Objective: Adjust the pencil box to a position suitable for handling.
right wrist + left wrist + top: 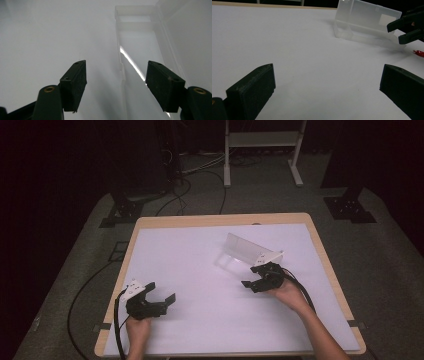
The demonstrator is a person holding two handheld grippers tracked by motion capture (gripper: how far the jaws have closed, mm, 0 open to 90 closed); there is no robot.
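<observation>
A person sits at a white tabletop (200, 270) with a black two-jaw tool in each hand. The work looks to be only starting: nothing is gripped yet. A clear plastic box (245, 249), open with its lid standing up, lies on the right half of the tabletop, toward the far edge. The right tool (254, 283) sits just in front of the box's near end, jaws apart and empty; seen from its own camera, the box's near rim (122, 72) lies ahead between the two jaws, not yet touched. What is left, judging by this, is to bring the jaws onto the box and take hold.

The left tool (165, 301) rests low near the front left of the tabletop, well apart from the box, jaws wide and empty.

A small red object (419, 53) lies on the tabletop near the right tool; what it is cannot be told. Nothing blocks the way to the box. Beyond the tabletop are a dark floor, cables and a white frame (262, 150).
</observation>
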